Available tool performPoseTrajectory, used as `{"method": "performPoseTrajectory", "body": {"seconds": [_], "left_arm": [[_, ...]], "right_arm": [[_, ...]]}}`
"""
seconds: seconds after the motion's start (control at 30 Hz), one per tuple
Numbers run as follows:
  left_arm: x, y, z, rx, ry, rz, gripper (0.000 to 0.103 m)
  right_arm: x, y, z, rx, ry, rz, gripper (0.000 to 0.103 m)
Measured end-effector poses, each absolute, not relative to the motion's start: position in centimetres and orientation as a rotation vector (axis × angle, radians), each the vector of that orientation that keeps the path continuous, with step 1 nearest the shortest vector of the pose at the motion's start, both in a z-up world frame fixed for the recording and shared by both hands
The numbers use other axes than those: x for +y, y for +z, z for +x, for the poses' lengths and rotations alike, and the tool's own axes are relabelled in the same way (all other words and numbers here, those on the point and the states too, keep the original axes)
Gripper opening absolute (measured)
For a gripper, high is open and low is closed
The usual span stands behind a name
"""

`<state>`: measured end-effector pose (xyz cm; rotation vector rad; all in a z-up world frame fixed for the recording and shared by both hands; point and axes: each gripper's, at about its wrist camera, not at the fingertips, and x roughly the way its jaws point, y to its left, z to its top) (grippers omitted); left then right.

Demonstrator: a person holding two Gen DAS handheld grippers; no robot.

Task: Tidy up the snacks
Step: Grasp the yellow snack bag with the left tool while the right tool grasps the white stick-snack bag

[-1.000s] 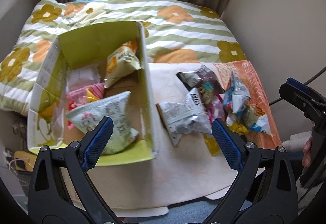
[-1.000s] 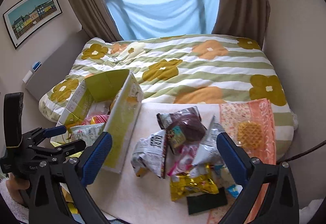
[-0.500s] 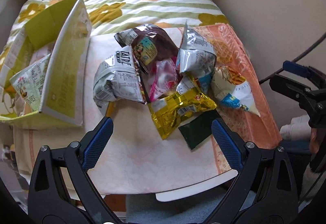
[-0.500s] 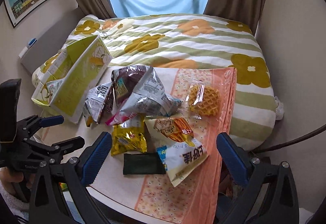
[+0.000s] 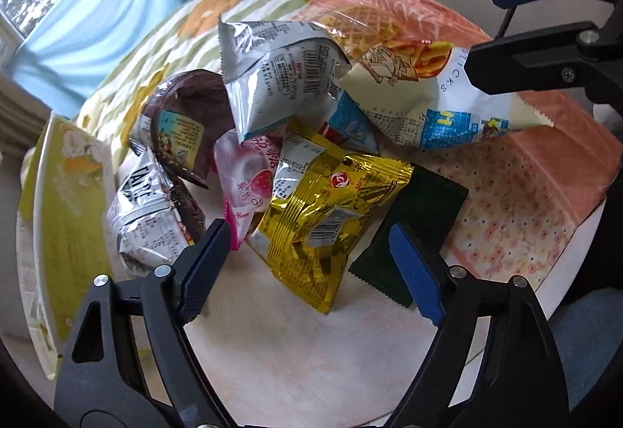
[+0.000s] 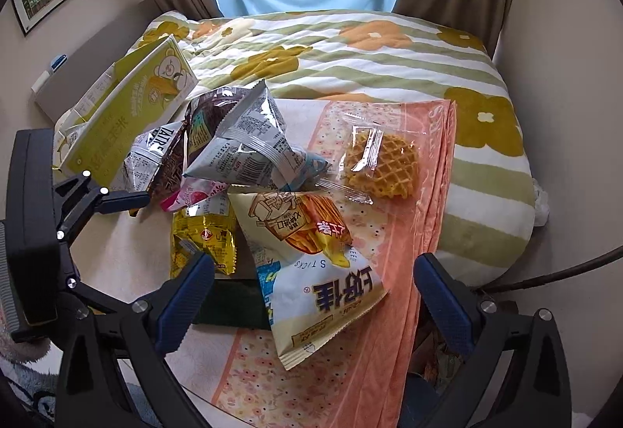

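Observation:
A heap of snack packets lies on a small white table (image 5: 272, 358). My left gripper (image 5: 311, 264) is open, its jaws on either side of a yellow foil packet (image 5: 323, 217), close above it. A dark green packet (image 5: 412, 229) lies beside it. My right gripper (image 6: 311, 299) is open over a cream sticks bag (image 6: 311, 264). A wrapped waffle (image 6: 379, 165) lies on the pink cloth (image 6: 409, 272). The yellow-green box (image 6: 128, 116) stands at the left; its inside is hidden.
A silver bag (image 6: 245, 143), a brown bag (image 5: 179, 124), a pink strawberry packet (image 5: 245, 178) and a grey bag (image 5: 148, 210) crowd the heap. A flowered bed (image 6: 370, 50) lies behind the table. A wall is at the right.
My left gripper has swung right from over the box and come down close over the yellow packet. My right gripper has moved right and lower, over the sticks bag.

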<state>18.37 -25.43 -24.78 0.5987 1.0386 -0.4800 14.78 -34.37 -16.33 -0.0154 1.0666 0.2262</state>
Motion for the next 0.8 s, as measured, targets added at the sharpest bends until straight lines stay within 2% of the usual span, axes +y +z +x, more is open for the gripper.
{"method": "performPoseTrajectory", "body": {"seconds": [0.17, 0.37, 0.6, 0.8], "left_arm": [[-25.9, -26.3, 20.0, 1.070, -0.496, 0.619, 0.066], [-26.9, -26.8, 20.5, 1.071, -0.544, 0.656, 0.063], [-27.0, -27.4, 20.1, 1.081, -0.542, 0.678, 0.047], [-27.7, -27.7, 19.3, 1.040, -0.533, 0.738, 0.044]], "right_arm": [[-34.0, -17.5, 15.7, 1.098, 0.244, -0.051, 0.102], [-33.2, -19.1, 17.1, 1.156, 0.289, -0.090, 0.102], [-33.2, -20.3, 18.1, 1.201, 0.314, -0.099, 0.102], [-33.3, -21.0, 18.4, 1.219, 0.316, -0.096, 0.102]]}}
